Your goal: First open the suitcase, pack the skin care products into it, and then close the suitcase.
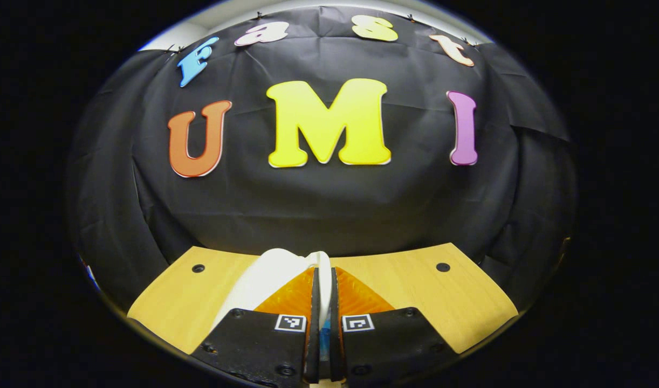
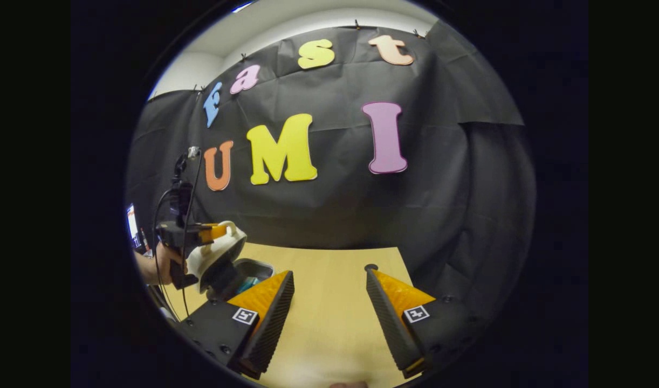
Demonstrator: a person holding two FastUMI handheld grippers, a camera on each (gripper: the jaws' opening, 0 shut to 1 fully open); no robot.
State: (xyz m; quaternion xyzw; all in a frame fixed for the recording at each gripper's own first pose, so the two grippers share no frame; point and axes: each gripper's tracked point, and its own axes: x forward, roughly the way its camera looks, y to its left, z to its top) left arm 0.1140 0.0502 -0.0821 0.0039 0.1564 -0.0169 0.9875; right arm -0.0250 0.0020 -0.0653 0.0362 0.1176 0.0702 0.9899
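Suitcase lid (image 1: pixel 265 280) — white, rigid, light we judge — is pinched at its thin rim, just ahead of our left claw (image 1: pixel 322 323); right claw (image 2: pixel 329 318) hangs spread over the counter (image 2: pixel 329 269).

Light wooden table (image 2: pixel 329 302), with dark screw holes near its far corners. A white suitcase (image 2: pixel 224 258) appears to rest on its left side, lid raised.

Black cloth wall (image 1: pixel 318 215) behind a pale wooden table (image 1: pixel 416 291).
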